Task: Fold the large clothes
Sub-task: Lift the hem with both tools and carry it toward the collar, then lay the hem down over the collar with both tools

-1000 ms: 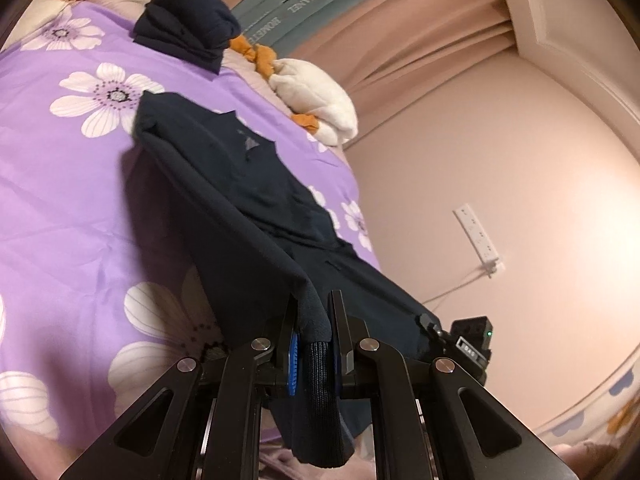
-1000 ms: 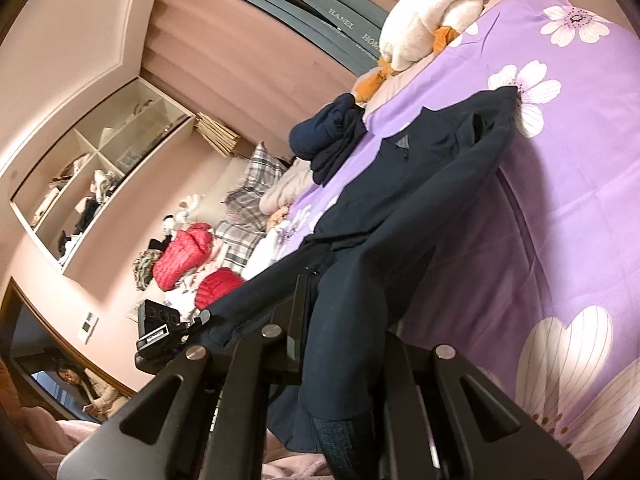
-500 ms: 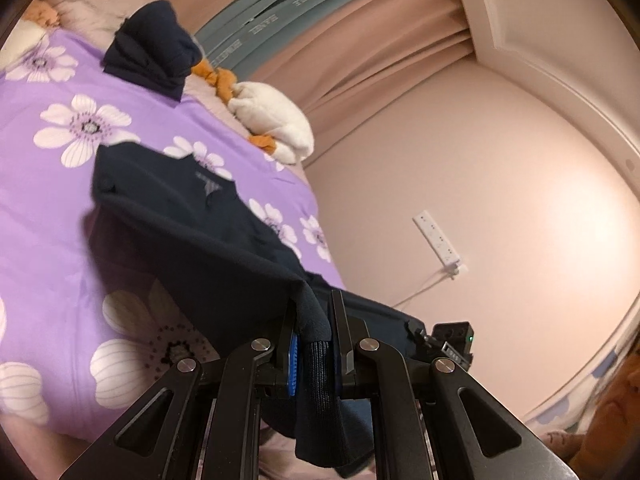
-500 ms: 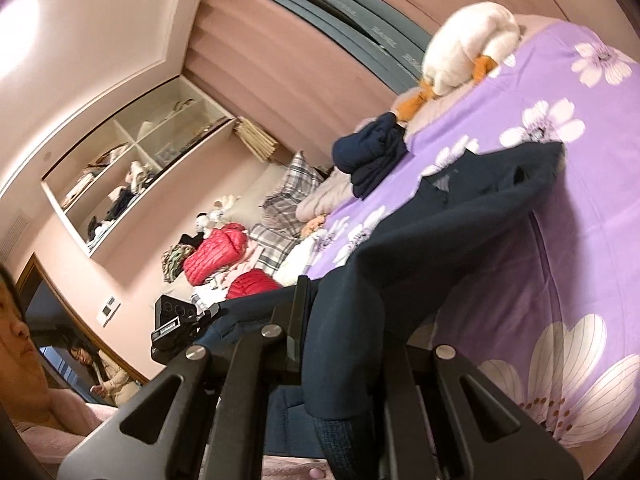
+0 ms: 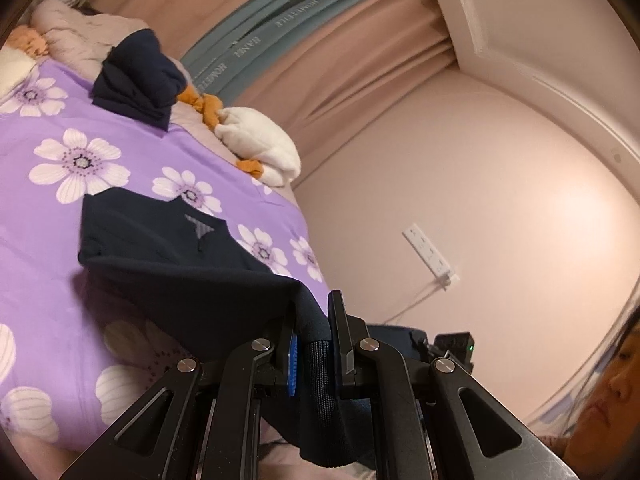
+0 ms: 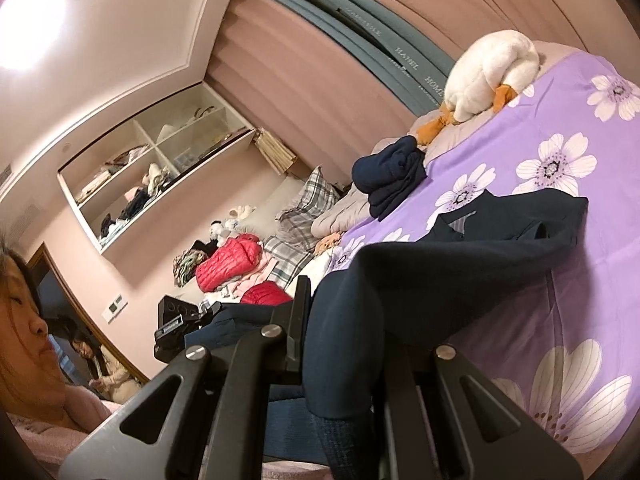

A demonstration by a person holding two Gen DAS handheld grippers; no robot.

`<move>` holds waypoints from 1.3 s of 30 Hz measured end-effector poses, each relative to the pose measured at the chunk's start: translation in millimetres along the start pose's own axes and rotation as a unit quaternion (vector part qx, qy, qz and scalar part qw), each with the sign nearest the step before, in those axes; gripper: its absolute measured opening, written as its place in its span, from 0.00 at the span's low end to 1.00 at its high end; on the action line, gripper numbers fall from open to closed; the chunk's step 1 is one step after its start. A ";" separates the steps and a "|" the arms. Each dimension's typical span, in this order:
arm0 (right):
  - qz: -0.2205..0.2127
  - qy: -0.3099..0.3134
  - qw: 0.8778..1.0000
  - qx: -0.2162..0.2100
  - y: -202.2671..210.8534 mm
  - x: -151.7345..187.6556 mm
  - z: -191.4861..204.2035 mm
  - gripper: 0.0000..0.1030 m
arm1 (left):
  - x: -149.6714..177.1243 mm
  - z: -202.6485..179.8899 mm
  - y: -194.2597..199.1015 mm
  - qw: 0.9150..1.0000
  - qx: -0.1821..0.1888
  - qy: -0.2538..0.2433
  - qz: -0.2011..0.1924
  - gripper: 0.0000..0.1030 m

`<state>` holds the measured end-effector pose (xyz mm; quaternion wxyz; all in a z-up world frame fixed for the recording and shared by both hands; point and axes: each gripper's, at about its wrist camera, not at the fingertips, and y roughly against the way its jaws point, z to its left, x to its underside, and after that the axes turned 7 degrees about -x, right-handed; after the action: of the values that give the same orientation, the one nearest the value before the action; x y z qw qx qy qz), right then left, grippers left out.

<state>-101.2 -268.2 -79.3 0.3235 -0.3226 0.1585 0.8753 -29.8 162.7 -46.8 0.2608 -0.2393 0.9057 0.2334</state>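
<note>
A large dark navy sweater (image 5: 168, 256) lies partly on a purple flowered bedsheet (image 5: 44, 216), its collar end flat on the bed and its lower part lifted. My left gripper (image 5: 312, 344) is shut on the ribbed hem and holds it above the bed. In the right wrist view the same sweater (image 6: 460, 264) stretches from the bed up to my right gripper (image 6: 344, 344), which is shut on the other hem corner; cloth hides its right finger. Both grippers are raised near the bed's near edge.
A folded navy pile (image 5: 136, 80) and a white plush duck (image 5: 260, 148) lie at the head of the bed. Red jackets (image 6: 228, 260) and plaid pillows lie at the side. A wall with a socket strip (image 5: 428, 252) is on the right. A person's face (image 6: 28, 312) is close.
Both grippers have risen and pulled back with the hem. More of the sweater has come off the bed, and its collar end has slid toward me.
</note>
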 end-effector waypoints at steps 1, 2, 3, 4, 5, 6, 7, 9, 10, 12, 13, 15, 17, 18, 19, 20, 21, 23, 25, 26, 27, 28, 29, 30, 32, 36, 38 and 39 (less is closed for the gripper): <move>-0.003 -0.006 1.000 0.005 -0.7 -1.0 -4.5 0.10 | -0.5 1.6 1.1 1.000 -0.001 0.004 -0.002 0.08; -0.005 -0.013 1.000 0.007 0.5 -1.2 -7.5 0.10 | -3.0 8.1 -0.8 1.000 -0.003 0.015 -0.006 0.08; -0.009 -0.021 1.000 0.009 -0.1 -2.9 -13.0 0.10 | -5.4 12.7 -1.2 1.000 -0.004 0.023 -0.010 0.08; -0.012 -0.028 0.999 0.010 0.5 -4.2 -16.7 0.10 | -7.1 14.5 -1.0 1.000 -0.004 0.027 -0.013 0.08; -0.017 -0.038 0.999 0.013 -1.2 -7.3 -22.6 0.11 | -10.5 19.0 -2.3 0.999 -0.004 0.034 -0.018 0.08; -0.019 -0.041 0.999 0.013 -1.4 -9.1 -24.3 0.11 | -13.4 21.1 -3.1 0.999 -0.005 0.038 -0.021 0.08; -0.022 -0.044 0.999 0.013 -2.6 -11.3 -25.4 0.11 | -16.8 23.3 -4.5 0.999 -0.005 0.041 -0.025 0.08; -0.027 -0.044 0.999 0.012 -6.0 -17.1 -27.5 0.11 | -24.6 26.9 -7.7 0.998 -0.006 0.046 -0.032 0.08; -0.029 -0.043 0.999 0.012 -7.5 -20.4 -27.8 0.11 | -28.0 28.2 -8.2 0.998 -0.009 0.046 -0.035 0.08; -0.033 -0.042 0.998 0.013 -12.8 -28.6 -30.1 0.11 | -33.8 30.4 -9.6 0.998 -0.012 0.047 -0.038 0.08; -0.036 -0.042 0.998 0.015 -14.7 -33.0 -32.5 0.11 | -39.0 31.8 -11.3 0.998 -0.014 0.048 -0.042 0.08; -0.043 -0.047 0.998 0.018 -17.9 -42.1 -38.6 0.11 | -45.5 35.2 -12.6 0.997 -0.018 0.050 -0.049 0.08; -0.050 -0.053 0.997 0.022 -21.9 -51.2 -45.2 0.11 | -54.0 40.3 -14.4 0.997 -0.019 0.056 -0.058 0.08; -0.054 -0.055 0.997 0.025 -23.4 -55.5 -48.2 0.11 | -58.3 43.1 -15.5 0.996 -0.022 0.059 -0.062 0.08; -0.057 -0.058 0.996 0.028 -24.6 -59.3 -51.7 0.11 | -61.6 45.1 -16.9 0.996 -0.026 0.061 -0.065 0.08; -0.061 -0.061 0.996 0.029 -26.9 -64.5 -56.3 0.11 | -64.1 47.3 -18.3 0.996 -0.028 0.061 -0.066 0.08; -0.063 -0.064 0.995 0.031 -29.1 -68.2 -59.9 0.11 | -66.6 49.1 -19.9 0.995 -0.029 0.062 -0.067 0.08; -0.064 -0.069 0.995 0.036 -34.6 -75.1 -66.6 0.11 | -73.6 54.7 -27.2 0.995 -0.032 0.066 -0.066 0.08; -0.064 -0.071 0.995 0.042 -40.1 -81.3 -72.6 0.11 | -80.7 60.3 -33.1 0.995 -0.036 0.071 -0.066 0.08; -0.064 -0.074 0.994 0.046 -43.2 -84.6 -76.7 0.11 | -84.9 64.4 -36.6 0.994 -0.038 0.075 -0.066 0.08; -0.065 -0.077 0.994 0.050 -45.2 -87.4 -81.2 0.11 | -88.6 68.4 -39.9 0.994 -0.039 0.080 -0.066 0.08; -0.066 -0.081 0.993 0.053 -47.0 -90.1 -85.1 0.11 | -91.4 72.3 -42.6 0.993 -0.040 0.085 -0.065 0.08; -0.068 -0.085 0.992 0.057 -49.0 -93.9 -89.7 0.11 | -95.0 77.2 -46.8 0.993 -0.042 0.090 -0.063 0.08; -0.069 -0.087 0.992 0.061 -50.3 -96.2 -93.2 0.11 | -97.4 79.5 -49.9 0.993 -0.046 0.090 -0.062 0.08; -0.069 -0.086 0.991 0.070 -53.2 -100.0 -98.6 0.11 | -101.2 82.5 -56.2 0.993 -0.055 0.086 -0.060 0.08; -0.064 -0.080 0.990 0.096 -62.1 -104.7 -112.5 0.11 | -105.3 85.9 -71.2 0.992 -0.090 0.064 -0.056 0.08; -0.059 -0.080 0.989 0.112 -67.4 -104.8 -121.3 0.11 | -106.1 90.7 -79.1 0.992 -0.096 0.065 -0.050 0.08; -0.056 -0.079 0.987 0.124 -70.3 -104.5 -126.0 0.11 | -106.4 94.3 -84.0 0.992 -0.098 0.067 -0.045 0.08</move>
<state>65.0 -326.0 -107.8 0.4211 -0.2177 0.2216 0.8521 130.6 182.3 -80.9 0.1854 -0.3193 0.8822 0.2921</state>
